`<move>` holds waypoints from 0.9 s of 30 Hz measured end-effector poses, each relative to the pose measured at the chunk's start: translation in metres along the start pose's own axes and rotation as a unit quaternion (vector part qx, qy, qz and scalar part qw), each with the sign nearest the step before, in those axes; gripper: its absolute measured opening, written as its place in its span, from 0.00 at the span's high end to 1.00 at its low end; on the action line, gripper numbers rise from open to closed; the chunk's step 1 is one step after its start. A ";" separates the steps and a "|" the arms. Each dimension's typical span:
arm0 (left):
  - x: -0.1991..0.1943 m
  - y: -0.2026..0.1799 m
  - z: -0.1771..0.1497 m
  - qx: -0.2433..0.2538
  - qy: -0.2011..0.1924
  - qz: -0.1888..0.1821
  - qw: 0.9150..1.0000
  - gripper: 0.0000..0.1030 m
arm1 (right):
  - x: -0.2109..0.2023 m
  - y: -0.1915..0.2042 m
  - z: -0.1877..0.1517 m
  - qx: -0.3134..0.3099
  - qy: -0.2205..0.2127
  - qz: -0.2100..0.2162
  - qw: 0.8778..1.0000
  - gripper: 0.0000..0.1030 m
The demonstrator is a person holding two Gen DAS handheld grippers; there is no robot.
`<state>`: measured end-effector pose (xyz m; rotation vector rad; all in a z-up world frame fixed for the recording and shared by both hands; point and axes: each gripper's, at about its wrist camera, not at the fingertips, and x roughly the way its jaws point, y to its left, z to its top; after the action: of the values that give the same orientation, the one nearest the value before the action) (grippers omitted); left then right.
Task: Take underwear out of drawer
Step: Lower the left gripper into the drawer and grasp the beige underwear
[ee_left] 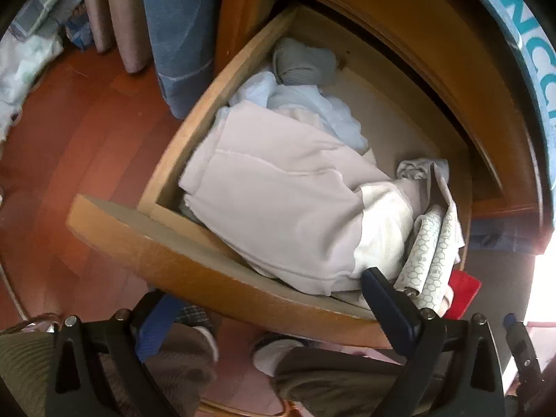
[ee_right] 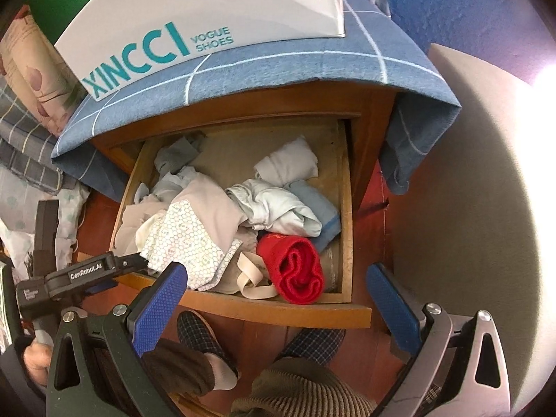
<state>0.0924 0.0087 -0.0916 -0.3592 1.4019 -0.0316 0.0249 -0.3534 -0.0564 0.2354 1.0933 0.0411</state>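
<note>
The wooden drawer (ee_right: 278, 307) of a nightstand stands pulled out and holds a jumble of underwear and socks. A rolled red garment (ee_right: 295, 271) lies at its front right, a honeycomb-print piece (ee_right: 187, 239) at front left, pale blue pieces (ee_right: 278, 205) in the middle. In the left wrist view a large beige garment (ee_left: 278, 201) covers most of the drawer (ee_left: 166, 253). My right gripper (ee_right: 278, 299) is open, above the drawer's front edge, empty. My left gripper (ee_left: 267, 309) is open at the drawer's front left edge and also shows in the right wrist view (ee_right: 87, 274).
A blue checked cloth (ee_right: 278, 66) covers the nightstand top, with a white XINCCI shoe box (ee_right: 208, 10) on it. The person's slippered feet (ee_right: 312, 344) stand on the red-brown floor (ee_left: 69, 139) below the drawer. Bedding (ee_right: 24, 139) lies left, a wall (ee_right: 469, 208) right.
</note>
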 end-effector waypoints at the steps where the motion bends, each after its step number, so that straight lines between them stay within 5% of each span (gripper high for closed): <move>1: -0.003 -0.003 -0.001 0.003 -0.001 0.004 1.000 0.02 | 0.000 0.000 0.000 -0.002 -0.001 -0.002 1.000 0.01; 8: -0.038 -0.015 -0.010 0.035 -0.036 0.018 0.999 0.03 | 0.002 0.001 0.000 -0.002 0.006 0.000 1.000 0.01; 17: -0.081 -0.048 -0.006 0.124 -0.102 0.037 0.986 0.03 | 0.004 0.000 -0.001 0.003 0.011 0.005 1.000 0.01; 27: -0.074 -0.095 0.011 0.187 -0.065 0.018 0.980 0.03 | 0.006 -0.004 0.000 0.020 0.009 -0.008 1.000 0.01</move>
<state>0.1082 -0.0618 0.0055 -0.0228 1.2408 -0.2351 0.0272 -0.3564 -0.0622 0.2625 1.1144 0.0060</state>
